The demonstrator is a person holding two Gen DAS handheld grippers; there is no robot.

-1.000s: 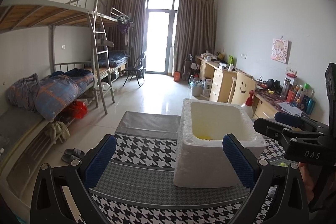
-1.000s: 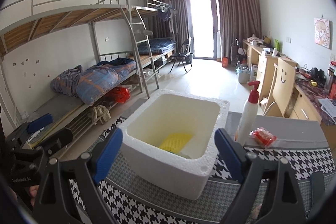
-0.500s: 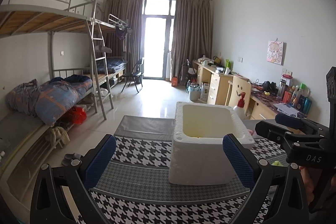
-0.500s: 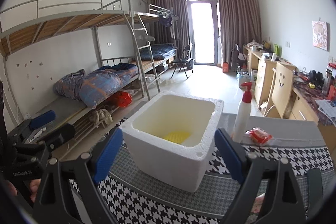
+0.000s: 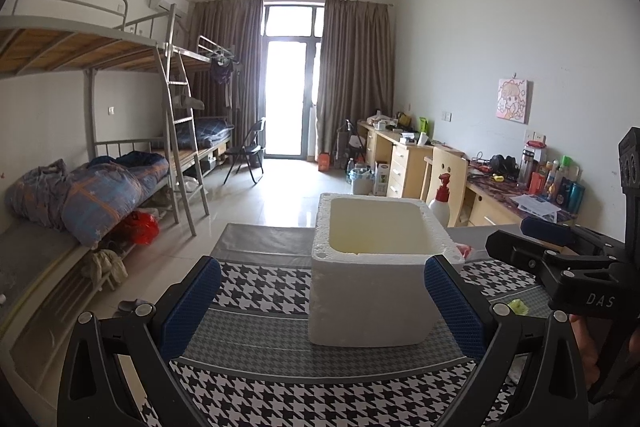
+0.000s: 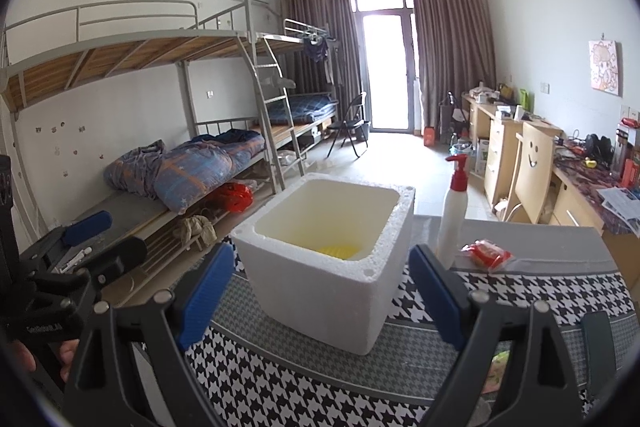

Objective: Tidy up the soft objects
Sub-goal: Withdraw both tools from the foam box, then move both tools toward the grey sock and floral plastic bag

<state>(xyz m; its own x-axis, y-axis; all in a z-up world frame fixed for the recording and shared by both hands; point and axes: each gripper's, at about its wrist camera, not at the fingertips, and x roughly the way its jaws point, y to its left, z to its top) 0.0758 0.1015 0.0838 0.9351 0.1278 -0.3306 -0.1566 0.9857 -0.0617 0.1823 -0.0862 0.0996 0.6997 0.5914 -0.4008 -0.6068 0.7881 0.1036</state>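
Observation:
A white foam box (image 5: 372,291) stands on the houndstooth cloth (image 5: 256,287), and something soft and yellow (image 6: 338,251) lies on its bottom. My left gripper (image 5: 322,307) is open and empty, a little short of the box's front wall. My right gripper (image 6: 320,297) is open and empty too, facing a corner of the box (image 6: 320,291). Each gripper shows at the side of the other's view: the right one (image 5: 560,259) and the left one (image 6: 80,251). A small yellow-green scrap (image 5: 516,306) lies on the cloth to the right of the box.
A white spray bottle with a red head (image 6: 454,211) and a red packet (image 6: 486,253) sit right of the box. A bunk bed with bedding (image 6: 188,167) runs along the left wall. Desks (image 6: 520,155) line the right wall.
Both grippers have drawn back from the foam box, which now looks smaller and farther off in both views. Their jaws have stayed wide.

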